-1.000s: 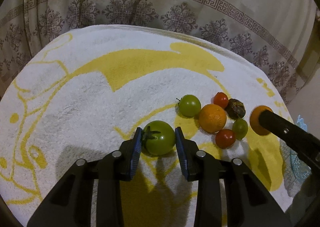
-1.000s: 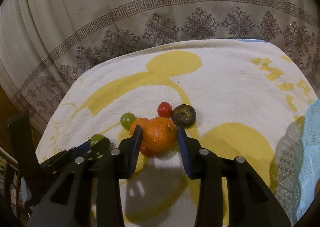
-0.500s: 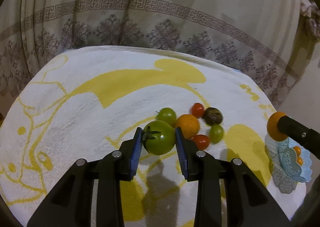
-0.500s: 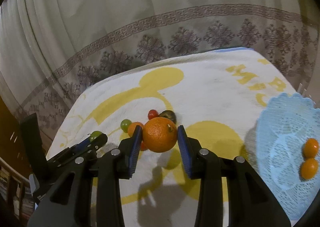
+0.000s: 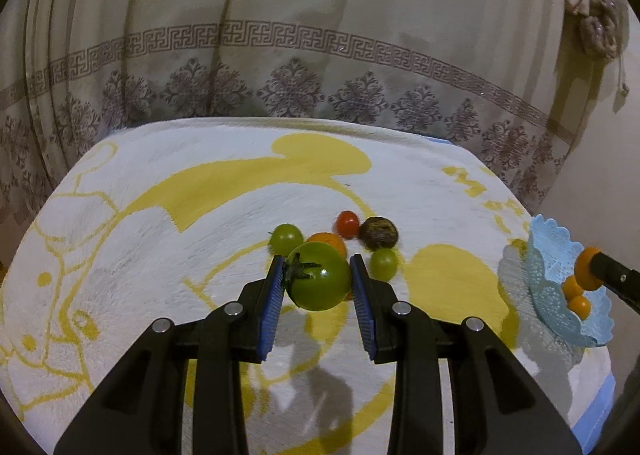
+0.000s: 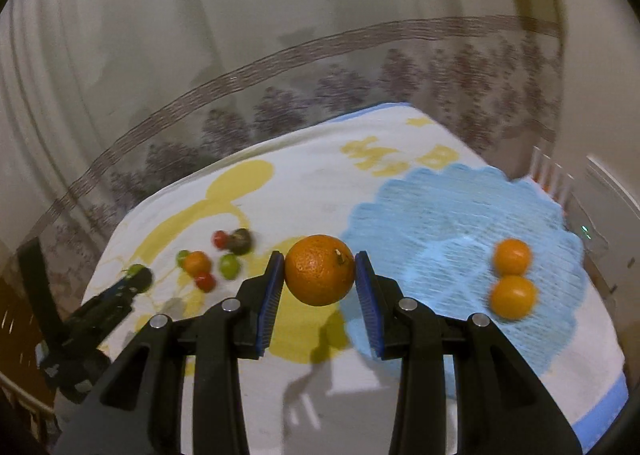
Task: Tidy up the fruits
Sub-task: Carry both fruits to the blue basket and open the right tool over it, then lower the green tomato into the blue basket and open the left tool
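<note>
My left gripper (image 5: 318, 281) is shut on a large green tomato (image 5: 319, 275) and holds it above the towel. Behind it lie a small green tomato (image 5: 285, 238), an orange (image 5: 330, 241), a red tomato (image 5: 347, 223), a dark brown fruit (image 5: 378, 232) and another green tomato (image 5: 383, 263). My right gripper (image 6: 320, 275) is shut on a big orange (image 6: 320, 270), held in the air just left of the blue mesh basket (image 6: 452, 223). Two small oranges (image 6: 513, 275) lie in the basket. The basket also shows in the left wrist view (image 5: 554, 255).
The white and yellow towel (image 5: 200, 215) covers the table. A patterned curtain (image 5: 280, 55) hangs behind it. The left gripper shows at the lower left of the right wrist view (image 6: 128, 283). The table's right edge is close to the basket.
Both grippers rose with their fruit. The right gripper carried the orange rightward to the basket. The left gripper pulled back from the fruit pile, still gripping the green tomato.
</note>
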Demonstrator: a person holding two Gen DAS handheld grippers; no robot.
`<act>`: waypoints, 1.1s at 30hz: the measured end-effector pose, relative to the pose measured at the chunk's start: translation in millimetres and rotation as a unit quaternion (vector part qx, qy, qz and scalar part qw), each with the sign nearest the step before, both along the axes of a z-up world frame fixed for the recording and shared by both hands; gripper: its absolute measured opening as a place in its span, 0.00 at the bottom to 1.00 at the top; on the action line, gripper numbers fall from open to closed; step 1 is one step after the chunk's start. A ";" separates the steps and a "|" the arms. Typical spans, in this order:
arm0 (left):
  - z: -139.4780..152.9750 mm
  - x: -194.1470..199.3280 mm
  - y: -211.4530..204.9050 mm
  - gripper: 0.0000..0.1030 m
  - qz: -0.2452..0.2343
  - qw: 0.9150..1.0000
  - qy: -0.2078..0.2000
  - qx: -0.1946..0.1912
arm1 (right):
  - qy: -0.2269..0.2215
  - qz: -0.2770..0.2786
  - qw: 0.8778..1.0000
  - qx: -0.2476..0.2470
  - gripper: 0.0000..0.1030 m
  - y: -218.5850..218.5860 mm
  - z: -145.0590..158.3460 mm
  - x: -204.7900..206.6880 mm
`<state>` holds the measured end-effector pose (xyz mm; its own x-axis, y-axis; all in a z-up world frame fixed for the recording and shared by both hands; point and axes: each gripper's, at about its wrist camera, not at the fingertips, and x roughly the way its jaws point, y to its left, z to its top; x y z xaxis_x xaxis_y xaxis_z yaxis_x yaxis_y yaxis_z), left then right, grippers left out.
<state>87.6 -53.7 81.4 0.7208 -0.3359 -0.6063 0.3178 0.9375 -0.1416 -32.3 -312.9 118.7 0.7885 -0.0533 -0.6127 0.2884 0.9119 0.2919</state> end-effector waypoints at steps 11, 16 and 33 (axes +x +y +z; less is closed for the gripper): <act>21.7 -33.5 -19.1 0.32 -0.029 0.999 -0.016 -0.005 | 0.016 -0.048 0.998 0.025 0.37 -36.3 -18.8 -30.5; 30.4 -46.3 -33.0 0.32 -0.043 0.999 -0.023 -0.004 | 0.017 -0.055 0.997 0.042 0.38 -46.7 -24.4 -37.7; 43.3 -72.9 -108.1 0.32 -0.121 0.992 -0.027 0.006 | -0.026 -0.095 0.995 0.030 0.48 -84.3 -17.1 -67.6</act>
